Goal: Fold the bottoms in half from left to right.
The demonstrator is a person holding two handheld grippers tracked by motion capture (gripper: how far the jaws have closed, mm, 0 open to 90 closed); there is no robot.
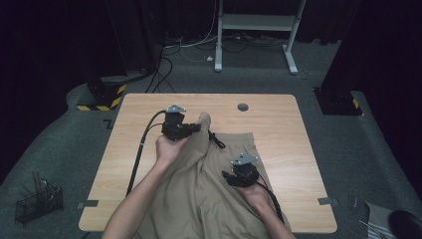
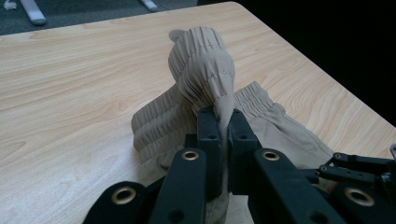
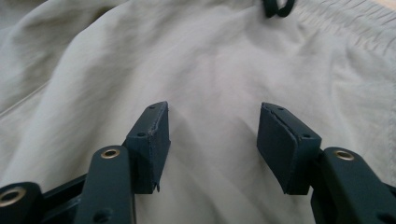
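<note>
High view shows the khaki shorts spread on the wooden table near the person, their elastic waistband pinched and lifted by the clamped left gripper, seemingly to fold it, while the right gripper hovers wide open over the cloth, holding nothing.

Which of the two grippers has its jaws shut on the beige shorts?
The left gripper: its jaws pinch the lifted elastic waistband of the beige shorts. The right gripper hangs above the cloth, its jaws wide apart.
</note>
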